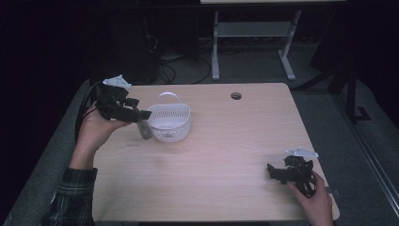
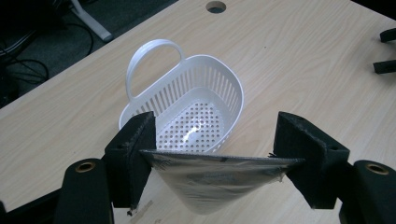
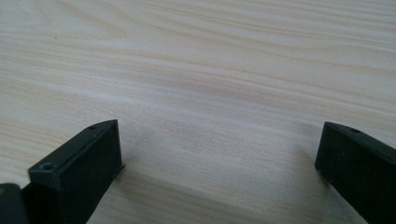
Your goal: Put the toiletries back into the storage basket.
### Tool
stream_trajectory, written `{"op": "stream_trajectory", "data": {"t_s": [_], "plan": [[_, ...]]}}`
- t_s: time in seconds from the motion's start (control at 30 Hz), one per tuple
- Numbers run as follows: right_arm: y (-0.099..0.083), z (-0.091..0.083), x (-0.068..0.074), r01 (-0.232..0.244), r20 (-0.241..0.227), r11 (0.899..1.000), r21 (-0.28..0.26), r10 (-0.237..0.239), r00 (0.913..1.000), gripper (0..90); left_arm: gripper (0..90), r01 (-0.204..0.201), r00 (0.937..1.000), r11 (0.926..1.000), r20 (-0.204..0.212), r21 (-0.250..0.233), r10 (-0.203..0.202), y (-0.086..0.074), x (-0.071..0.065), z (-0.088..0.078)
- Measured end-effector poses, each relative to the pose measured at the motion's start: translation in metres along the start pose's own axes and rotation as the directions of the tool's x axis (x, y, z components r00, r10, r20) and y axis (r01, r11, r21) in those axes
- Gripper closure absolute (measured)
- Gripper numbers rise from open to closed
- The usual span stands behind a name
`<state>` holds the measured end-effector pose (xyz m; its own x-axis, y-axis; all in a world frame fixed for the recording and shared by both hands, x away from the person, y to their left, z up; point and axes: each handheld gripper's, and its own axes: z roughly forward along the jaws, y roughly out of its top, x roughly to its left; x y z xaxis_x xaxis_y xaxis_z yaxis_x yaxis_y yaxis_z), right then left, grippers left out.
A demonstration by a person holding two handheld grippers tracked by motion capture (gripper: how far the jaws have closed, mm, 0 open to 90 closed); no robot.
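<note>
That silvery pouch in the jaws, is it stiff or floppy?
Probably floppy: the pouch hangs sagging below the edge pinched by the left gripper. Likely light, since that edge grip alone holds it. Its glossy film may be slippery.

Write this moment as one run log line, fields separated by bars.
left gripper: holds silver pouch | white basket: empty | right gripper: open

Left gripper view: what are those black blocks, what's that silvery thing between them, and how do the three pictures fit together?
The black blocks are that tool's two jaws; a person holds one handheld left gripper and one right gripper. The high view looks down on the light wooden table; each other camera rides on a gripper. The left jaws clamp a silvery plastic pouch by its edges, hanging in front of the white perforated plastic basket with a handle, which looks empty. The right gripper sits open over bare tabletop, holding nothing.
</note>
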<state>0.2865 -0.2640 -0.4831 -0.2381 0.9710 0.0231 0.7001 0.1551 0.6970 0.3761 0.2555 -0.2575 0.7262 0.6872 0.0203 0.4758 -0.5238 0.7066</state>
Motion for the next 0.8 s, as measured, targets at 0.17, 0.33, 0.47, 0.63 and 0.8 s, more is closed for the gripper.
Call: {"op": "stream_trajectory", "data": {"t_s": [0.17, 0.33, 0.47, 0.63, 0.8], "plan": [[0.0, 0.0, 0.0, 0.0, 0.001, 1.0, -0.001, 0.0, 1.0, 0.0, 29.6, 0.0, 1.0, 1.0, 0.003, -0.002, 0.0, 0.005, -0.001, 0.0], [0.0, 0.0, 0.0, 0.001, 0.001, 1.0, 0.0, -0.001, 1.0, 0.0, 29.7, -0.008, 1.0, 0.9999, 0.004, -0.009, 0.008, 0.014, -0.001, 0.001], [0.0, 0.0, 0.0, 0.0, 0.001, 1.0, -0.001, 0.0, 1.0, 0.0, 29.7, -0.01, 0.9999, 0.9999, 0.009, -0.014, 0.01, 0.019, -0.001, 0.001], [0.0, 0.0, 0.0, 0.0, 0.001, 1.0, -0.001, 0.0, 1.0, 0.0, 29.7, -0.011, 0.9999, 0.9998, 0.01, -0.016, 0.011, 0.024, -0.001, 0.003], [0.0, 0.0, 0.0, 0.0, 0.0, 1.0, 0.0, 0.0, 1.0, 0.0, 29.7, -0.007, 0.9999, 0.9998, 0.013, -0.017, 0.007, 0.028, 0.001, 0.008]]}}
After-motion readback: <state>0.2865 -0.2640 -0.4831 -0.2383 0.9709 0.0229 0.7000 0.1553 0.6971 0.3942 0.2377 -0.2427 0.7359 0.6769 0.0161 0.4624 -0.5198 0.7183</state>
